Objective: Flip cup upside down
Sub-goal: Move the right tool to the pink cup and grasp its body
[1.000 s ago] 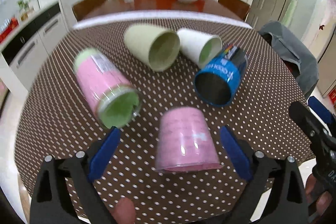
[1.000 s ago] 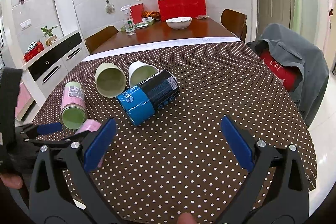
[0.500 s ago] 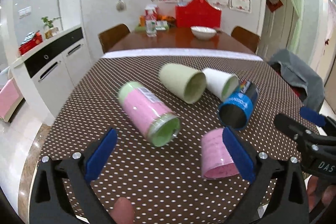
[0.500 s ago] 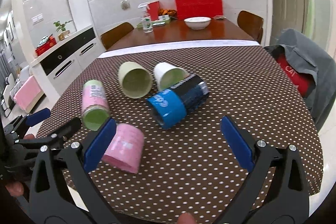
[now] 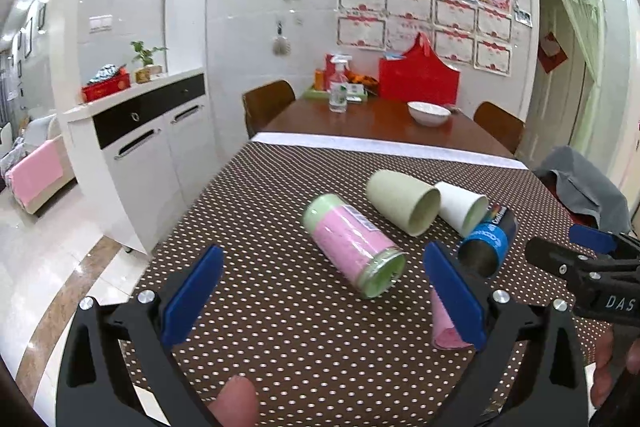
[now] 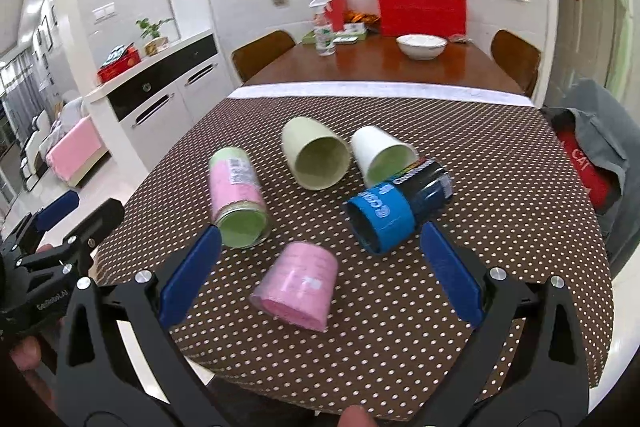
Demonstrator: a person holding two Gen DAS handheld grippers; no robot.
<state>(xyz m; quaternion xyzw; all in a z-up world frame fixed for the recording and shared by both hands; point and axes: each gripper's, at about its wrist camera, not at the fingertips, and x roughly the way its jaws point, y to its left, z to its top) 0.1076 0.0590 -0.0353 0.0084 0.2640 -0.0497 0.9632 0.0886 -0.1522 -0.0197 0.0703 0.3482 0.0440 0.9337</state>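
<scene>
We hold both grippers above the near edge of the polka-dot tablecloth [image 6: 500, 195], and neither touches a cup. Our left gripper [image 5: 320, 293] has its blue pads spread wide with nothing between them, and our right gripper [image 6: 316, 273] is likewise spread wide and empty. The small pink cup [image 6: 298, 287] stands mouth-down on the cloth near the table's front edge, its wider rim flat on the fabric and its narrower base on top; in the right wrist view it sits between our right fingers but clear of both, while in the left wrist view only a sliver of it [image 5: 442, 323] shows behind the right pad of the left gripper. Four other cups lie on their sides farther back, mouths turned towards us: the pink-and-green tumbler [image 6: 238, 197] to the left, the pale green cup [image 6: 316, 155] behind the middle, the white cup [image 6: 380, 155] just beside it, and the blue-and-black cup [image 6: 396, 211] to the right, its dark end touching or nearly touching the white cup's rim. Beyond the cloth we see a wooden table with a white bowl [image 6: 421, 46] and a spray bottle [image 6: 323, 33], and a grey jacket [image 6: 600, 147] draped at the right.
</scene>
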